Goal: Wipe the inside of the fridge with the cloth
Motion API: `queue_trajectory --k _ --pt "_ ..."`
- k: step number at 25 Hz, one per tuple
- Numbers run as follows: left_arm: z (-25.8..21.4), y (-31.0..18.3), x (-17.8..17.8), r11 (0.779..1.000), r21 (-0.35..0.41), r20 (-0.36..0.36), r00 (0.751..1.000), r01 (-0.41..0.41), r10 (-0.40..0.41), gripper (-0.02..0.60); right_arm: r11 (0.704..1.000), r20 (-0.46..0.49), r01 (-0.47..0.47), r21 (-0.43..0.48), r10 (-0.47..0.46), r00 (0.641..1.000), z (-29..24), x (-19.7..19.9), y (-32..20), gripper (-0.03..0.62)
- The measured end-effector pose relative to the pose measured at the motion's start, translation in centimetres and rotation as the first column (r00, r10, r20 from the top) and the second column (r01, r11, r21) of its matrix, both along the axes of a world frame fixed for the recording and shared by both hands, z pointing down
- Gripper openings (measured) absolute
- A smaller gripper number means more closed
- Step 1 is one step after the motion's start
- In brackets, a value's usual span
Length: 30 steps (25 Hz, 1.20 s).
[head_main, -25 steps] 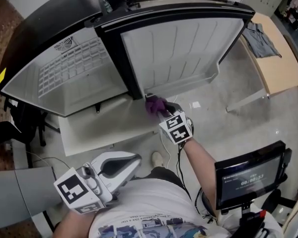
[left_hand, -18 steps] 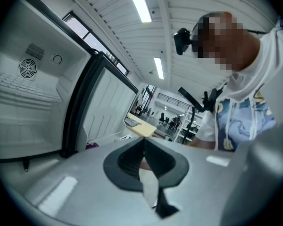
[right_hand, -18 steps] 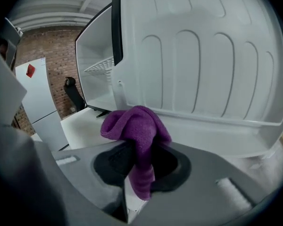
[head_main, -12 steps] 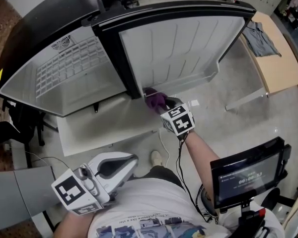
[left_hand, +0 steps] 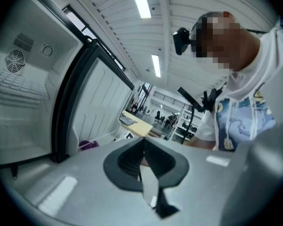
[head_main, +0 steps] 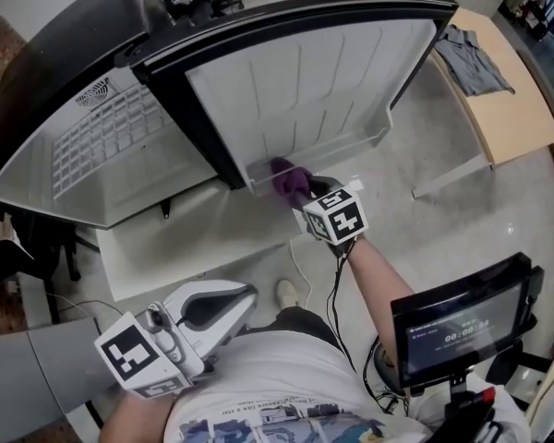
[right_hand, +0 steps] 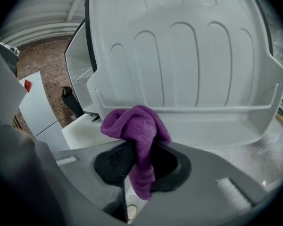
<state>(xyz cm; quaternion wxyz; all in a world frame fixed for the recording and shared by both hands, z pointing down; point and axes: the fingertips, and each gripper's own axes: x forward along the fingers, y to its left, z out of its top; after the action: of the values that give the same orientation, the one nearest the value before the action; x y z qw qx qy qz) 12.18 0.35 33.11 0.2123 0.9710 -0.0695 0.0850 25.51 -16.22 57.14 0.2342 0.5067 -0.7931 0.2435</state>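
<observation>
Cloth at the fridge door's lower shelf
The right gripper point(head_main: 304, 193) clamps the purple cloth point(head_main: 290, 180) at the fridge door point(head_main: 305, 81) shelf. The left gripper point(left_hand: 142, 161), jaws together and empty, hangs well below the door.

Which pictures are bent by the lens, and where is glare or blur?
Head view: the wide lens bows the black-edged white fridge door; light is even, no hard shadows. Left gripper view: dark round corners, the long ceiling lamps burn out white, and the shut left tool looks soft. Right gripper view: the same rounding; the purple terry cloth in the right tool is sharp.
</observation>
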Motion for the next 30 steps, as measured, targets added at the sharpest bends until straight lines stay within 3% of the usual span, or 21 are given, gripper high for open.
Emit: queue_trajectory --k 14,30 --pt "0.3 -0.9 2.8 0.999 -0.009 0.008 0.999 -0.035 0.035 0.006 0.996 0.054 -0.081 -0.023 0.082 0.995 -0.2 5.9 -0.6 0.078" --pt "0.8 -2.1 5.4 0.999 -0.009 0.026 0.999 -0.042 0.042 0.006 0.987 0.049 -0.157 -0.019 0.157 0.986 -0.2 13.5 -2.7 0.078"
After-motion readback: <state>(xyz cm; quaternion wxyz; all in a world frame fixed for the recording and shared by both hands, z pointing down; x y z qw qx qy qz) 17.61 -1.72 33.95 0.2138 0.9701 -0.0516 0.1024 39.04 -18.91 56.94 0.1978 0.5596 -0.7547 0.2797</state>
